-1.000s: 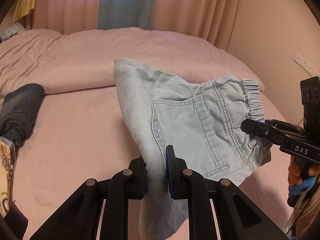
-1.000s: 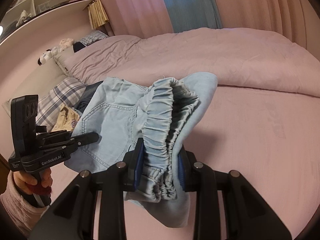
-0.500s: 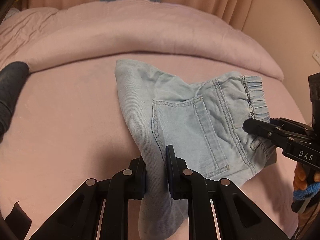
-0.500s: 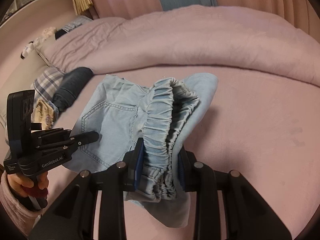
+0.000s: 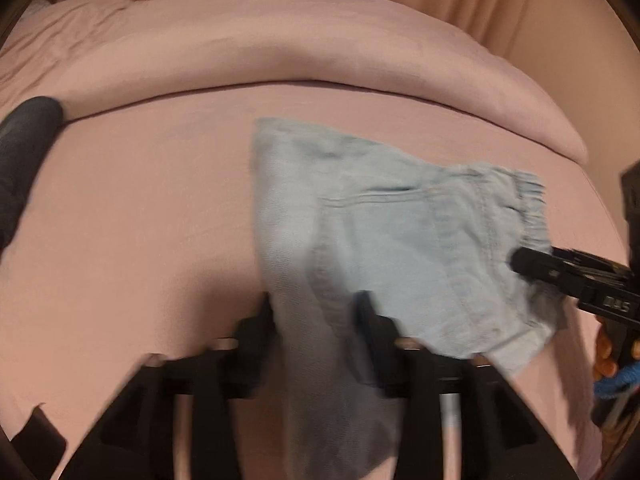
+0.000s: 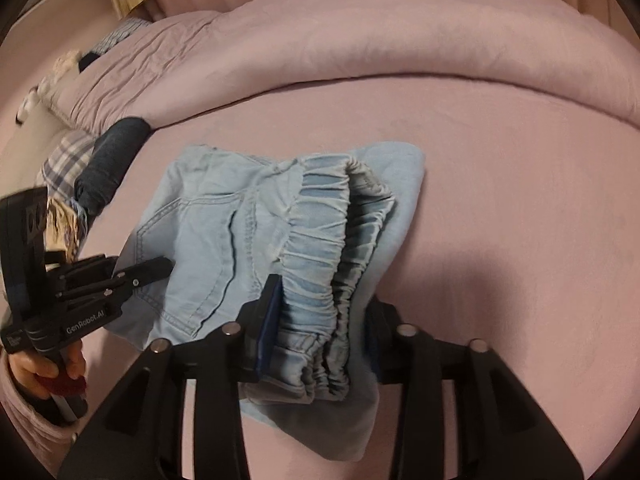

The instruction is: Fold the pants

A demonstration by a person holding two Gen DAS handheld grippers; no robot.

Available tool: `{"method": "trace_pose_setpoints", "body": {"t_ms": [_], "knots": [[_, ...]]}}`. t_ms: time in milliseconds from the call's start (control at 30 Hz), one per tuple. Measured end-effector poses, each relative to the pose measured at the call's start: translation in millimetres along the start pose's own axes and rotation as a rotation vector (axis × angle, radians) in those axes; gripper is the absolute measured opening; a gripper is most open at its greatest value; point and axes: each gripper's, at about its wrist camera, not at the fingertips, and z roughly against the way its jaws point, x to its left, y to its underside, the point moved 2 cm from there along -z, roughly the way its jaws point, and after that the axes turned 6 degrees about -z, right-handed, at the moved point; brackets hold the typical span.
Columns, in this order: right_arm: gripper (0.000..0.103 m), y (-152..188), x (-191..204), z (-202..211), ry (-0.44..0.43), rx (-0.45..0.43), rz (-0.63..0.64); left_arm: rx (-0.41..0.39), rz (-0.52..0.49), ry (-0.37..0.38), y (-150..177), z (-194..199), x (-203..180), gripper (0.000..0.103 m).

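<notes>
So the light blue denim pants (image 5: 400, 248) are folded into a chunky bundle lying on the pink bed sheet (image 5: 140, 220), roughly mid-bed, in front of the rolled-up pink duvet (image 5: 280, 48).

My left gripper (image 5: 316, 312) is opening up right now: the folded edge of the pants is between the jaws, but there's a visible gap on both sides, so nothing is pinched (that view is pretty blurry, fair warning).

Same deal on the right gripper (image 6: 324, 312): jaws are spreading apart with the bunched elastic waistband (image 6: 320, 240) sitting loose between them. The blue pad on one side is just beside the fabric; the other side has clearly let go.

The back pocket (image 6: 192, 248) faces up. Off to the left side there's a dark rolled garment (image 6: 108, 160) next to a plaid pillow (image 6: 60, 160), well apart from the pants.
</notes>
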Motion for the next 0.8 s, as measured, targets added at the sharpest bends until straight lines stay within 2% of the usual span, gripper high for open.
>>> {"method": "trace_pose_setpoints", "body": {"t_ms": [33,67,100,267,400,467,533,633,667,767,800], "knots": [[0.056,-0.4,-3.3,-0.6,0.009,0.003,-0.017,0.000,0.013,-0.009,-0.3,1.0,3.3,0.064],[0.064,-0.9,-5.4,-0.6,0.017,0.005,-0.032,-0.002,0.037,0.001,1.3,5.7,9.1,0.064],[0.066,-1.0,-7.1,0.9,0.020,0.009,-0.043,-0.008,0.047,0.006,2.2,9.7,11.8,0.064],[0.069,-3.8,-4.0,22.3,0.057,-0.028,-0.014,-0.072,-0.007,-0.033,2.7,38.1,10.7,0.065],[0.072,-6.6,3.8,39.2,0.098,-0.079,0.023,-0.133,-0.064,-0.127,-4.6,55.1,3.8,0.065],[0.072,-8.5,7.3,46.4,0.150,-0.106,0.049,-0.131,-0.062,-0.165,-4.6,56.6,10.6,0.065],[0.073,-10.8,3.8,54.0,0.177,-0.134,0.049,-0.125,-0.038,-0.137,-1.9,56.4,16.6,0.065],[0.073,-16.6,-1.1,66.5,0.159,-0.181,0.029,-0.158,-0.028,-0.064,-2.1,61.3,14.2,0.065],[0.068,-18.3,1.2,69.6,0.138,-0.197,0.038,-0.165,-0.029,-0.048,-3.0,64.0,11.8,0.065],[0.029,-22.4,15.2,68.7,0.076,-0.205,0.103,-0.156,-0.059,0.006,-6.2,55.0,-6.6,0.065],[0.024,-24.0,20.4,63.2,0.065,-0.194,0.121,-0.144,-0.071,0.016,-7.3,48.2,-12.0,0.065]]}}
